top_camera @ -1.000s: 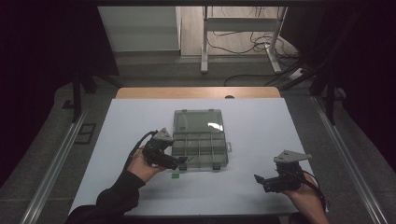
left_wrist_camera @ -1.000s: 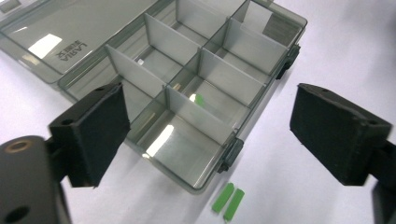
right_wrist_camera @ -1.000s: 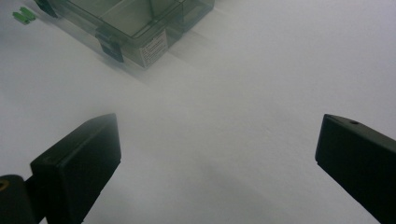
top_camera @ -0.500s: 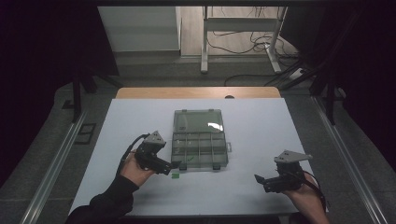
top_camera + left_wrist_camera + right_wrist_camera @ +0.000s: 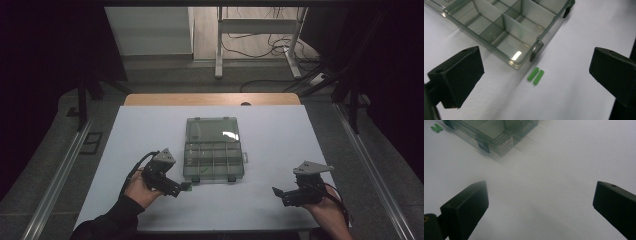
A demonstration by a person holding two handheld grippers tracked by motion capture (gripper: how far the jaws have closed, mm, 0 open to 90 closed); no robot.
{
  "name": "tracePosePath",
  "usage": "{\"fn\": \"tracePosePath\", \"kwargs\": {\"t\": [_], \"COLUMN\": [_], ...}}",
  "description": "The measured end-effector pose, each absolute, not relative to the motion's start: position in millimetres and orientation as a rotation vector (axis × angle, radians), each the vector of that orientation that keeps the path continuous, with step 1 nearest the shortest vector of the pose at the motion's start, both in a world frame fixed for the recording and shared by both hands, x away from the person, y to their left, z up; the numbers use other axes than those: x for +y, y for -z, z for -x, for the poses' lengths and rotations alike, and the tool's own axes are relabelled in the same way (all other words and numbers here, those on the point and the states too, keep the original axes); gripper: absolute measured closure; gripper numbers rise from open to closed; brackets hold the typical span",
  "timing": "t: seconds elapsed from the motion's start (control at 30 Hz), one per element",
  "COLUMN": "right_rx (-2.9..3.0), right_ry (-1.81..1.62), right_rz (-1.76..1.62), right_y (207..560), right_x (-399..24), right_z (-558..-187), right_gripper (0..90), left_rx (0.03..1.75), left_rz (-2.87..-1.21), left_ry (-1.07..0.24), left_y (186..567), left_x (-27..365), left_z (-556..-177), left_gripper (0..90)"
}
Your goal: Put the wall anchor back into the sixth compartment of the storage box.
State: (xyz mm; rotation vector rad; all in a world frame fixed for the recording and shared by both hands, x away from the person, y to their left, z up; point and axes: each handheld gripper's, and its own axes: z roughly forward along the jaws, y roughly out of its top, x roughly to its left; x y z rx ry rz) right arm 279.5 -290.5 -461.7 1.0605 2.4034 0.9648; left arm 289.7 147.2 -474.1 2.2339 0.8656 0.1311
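On the white tabletop [image 5: 150,130] a clear divided organizer box [image 5: 214,161] lies with its lid [image 5: 212,129] swung open toward 12 o'clock. The left gripper [image 5: 184,188] sits at about 8 o'clock of the box, its jaws having just been opening and now spread wide with nothing pressed between them. In the left gripper view, two small green plastic pieces [image 5: 535,75] lie side by side on the tabletop, touching each other, just beside the box's near corner latch [image 5: 535,50] and outside every compartment. The right gripper [image 5: 276,192] rests at 4 o'clock of the box, well apart from it, jaws released and empty.
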Motion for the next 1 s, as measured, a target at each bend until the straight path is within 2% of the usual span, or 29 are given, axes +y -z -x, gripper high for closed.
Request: {"fn": "tracePosePath", "kwargs": {"t": [0.17,0.47,0.5,0.53,0.6,0.7,0.87,1.0], "right_rx": [2.403,2.406,2.406,2.406,2.407,2.408,2.415,2.418], "right_ry": [-0.965,-0.963,-0.963,-0.963,-0.963,-0.962,-0.96,-0.956], "right_rz": [-1.058,-1.055,-1.055,-1.054,-1.054,-1.053,-1.047,-1.046], "right_y": [462,462,462,462,462,462,462,462], "right_x": [-291,-290,-290,-290,-290,-290,-289,-289], "right_z": [-280,-280,-280,-280,-279,-280,-280,-280], "right_gripper": [0.0,0.0,0.0,0.0,0.0,0.0,0.0,0.0], "left_rx": [0.855,0.799,0.798,0.803,0.801,0.8,0.778,0.779], "left_rz": [-2.268,-2.33,-2.331,-2.332,-2.333,-2.337,-2.375,-2.39], "left_ry": [-0.132,-0.134,-0.128,-0.114,-0.106,-0.077,-0.04,-0.021], "left_y": [476,481,482,484,485,489,496,503], "left_x": [144,143,143,144,144,143,139,135], "left_z": [-285,-283,-283,-284,-285,-286,-289,-291], "left_gripper": [5.4,30.3,30.3,36.9,42.9,47.3,61.6,66.5]}}
